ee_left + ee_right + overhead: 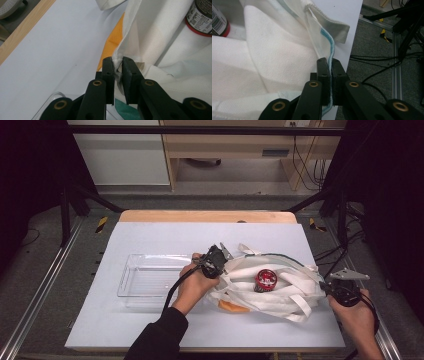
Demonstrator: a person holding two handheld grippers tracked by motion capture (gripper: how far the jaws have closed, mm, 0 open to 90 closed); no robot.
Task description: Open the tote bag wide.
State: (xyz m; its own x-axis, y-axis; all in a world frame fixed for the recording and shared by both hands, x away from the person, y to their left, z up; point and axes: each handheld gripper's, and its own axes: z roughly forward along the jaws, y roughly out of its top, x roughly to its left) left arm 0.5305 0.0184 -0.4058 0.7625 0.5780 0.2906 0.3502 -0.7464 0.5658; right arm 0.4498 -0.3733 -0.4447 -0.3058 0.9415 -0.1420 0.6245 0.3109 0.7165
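**Both jaws clamped on cloth bag edges**

Black jaws of the left gripper (117, 65) pinch a bunched edge of the white cloth bag (160, 37); an orange patch (113, 41) shows just behind the fold. Right gripper (330, 65): jaws pressed together on a blue-trimmed hem of the same bag, at the bench's right edge. High view: bag (280, 292) lies crumpled right of centre on the white bench (165, 237), left gripper (216, 261) at its left side, right gripper (340, 290) at its right. A red-capped bottle (265, 279) rests in the bag's folds. Clear plastic tray (150, 279) sits left of the bag, beside the left hand (192, 282).
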